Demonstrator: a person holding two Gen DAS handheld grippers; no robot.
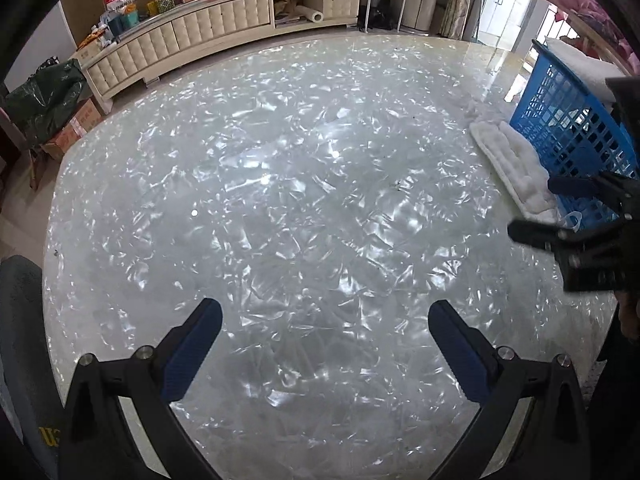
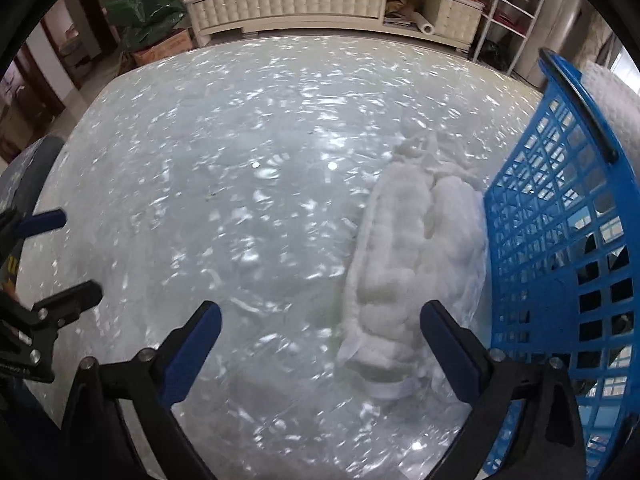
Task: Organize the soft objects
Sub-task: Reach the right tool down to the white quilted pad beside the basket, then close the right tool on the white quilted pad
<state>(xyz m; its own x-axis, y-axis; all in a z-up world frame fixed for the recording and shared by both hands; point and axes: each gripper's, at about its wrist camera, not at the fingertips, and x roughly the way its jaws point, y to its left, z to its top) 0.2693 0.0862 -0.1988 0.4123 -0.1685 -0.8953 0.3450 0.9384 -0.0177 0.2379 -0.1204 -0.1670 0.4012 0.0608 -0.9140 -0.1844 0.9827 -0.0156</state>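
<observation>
A white fluffy cloth (image 2: 412,264) lies on the shiny table, long and narrow, against the side of a blue plastic basket (image 2: 560,240). It also shows in the left wrist view (image 1: 512,164) beside the basket (image 1: 568,128). A second white fluffy item (image 2: 616,96) fills the basket's top. My right gripper (image 2: 320,320) is open and empty, just above the table, its right finger near the cloth's near end. My left gripper (image 1: 324,320) is open and empty over bare table, well left of the cloth. The right gripper also shows at the right edge of the left wrist view (image 1: 536,208).
The round pearly table (image 1: 280,200) fills both views. A chair back (image 1: 20,320) stands at its left edge. Beyond it are a long cream cabinet (image 1: 192,36) with clutter on top, a green bag (image 1: 44,96) and a white rack (image 2: 508,12).
</observation>
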